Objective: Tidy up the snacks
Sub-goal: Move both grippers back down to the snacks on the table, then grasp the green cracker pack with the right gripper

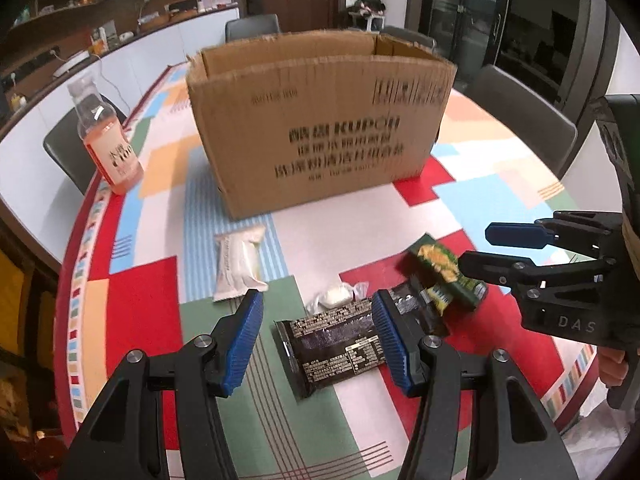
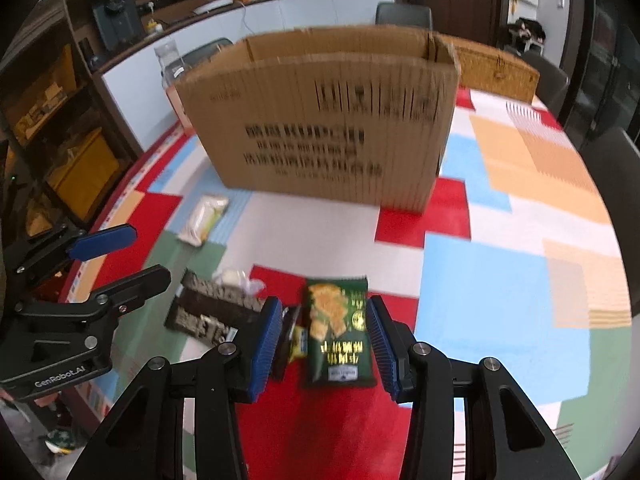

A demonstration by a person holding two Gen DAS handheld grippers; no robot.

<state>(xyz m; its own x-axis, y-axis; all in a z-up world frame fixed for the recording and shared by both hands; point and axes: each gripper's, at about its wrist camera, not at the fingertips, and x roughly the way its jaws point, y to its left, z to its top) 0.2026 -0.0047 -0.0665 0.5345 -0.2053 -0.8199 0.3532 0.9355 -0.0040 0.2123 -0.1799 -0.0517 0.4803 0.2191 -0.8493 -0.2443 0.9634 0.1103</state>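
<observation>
An open cardboard box point(image 1: 320, 120) point(image 2: 320, 120) stands mid-table. In front of it lie a white packet point(image 1: 238, 264) point(image 2: 204, 218), a small white wrapped sweet point(image 1: 336, 296) point(image 2: 236, 278), a black snack packet point(image 1: 336, 348) point(image 2: 212, 312) and a green snack packet point(image 1: 448, 276) point(image 2: 340, 332). My left gripper point(image 1: 318, 340) point(image 2: 150, 254) hangs open just above the black packet, which lies flat between its blue pads. My right gripper point(image 2: 323, 344) point(image 1: 476, 246) is open over the green packet, a pad on each side. A small yellow packet point(image 2: 298, 340) and a dark one lie by its left pad.
A bottle of pink drink point(image 1: 108, 136) stands at the table's left edge. The round table point(image 2: 500, 280) wears a patchwork cloth. A wicker case point(image 2: 496, 72) sits behind the box. Grey chairs point(image 1: 524, 120) ring the table; a counter and shelves stand to the left.
</observation>
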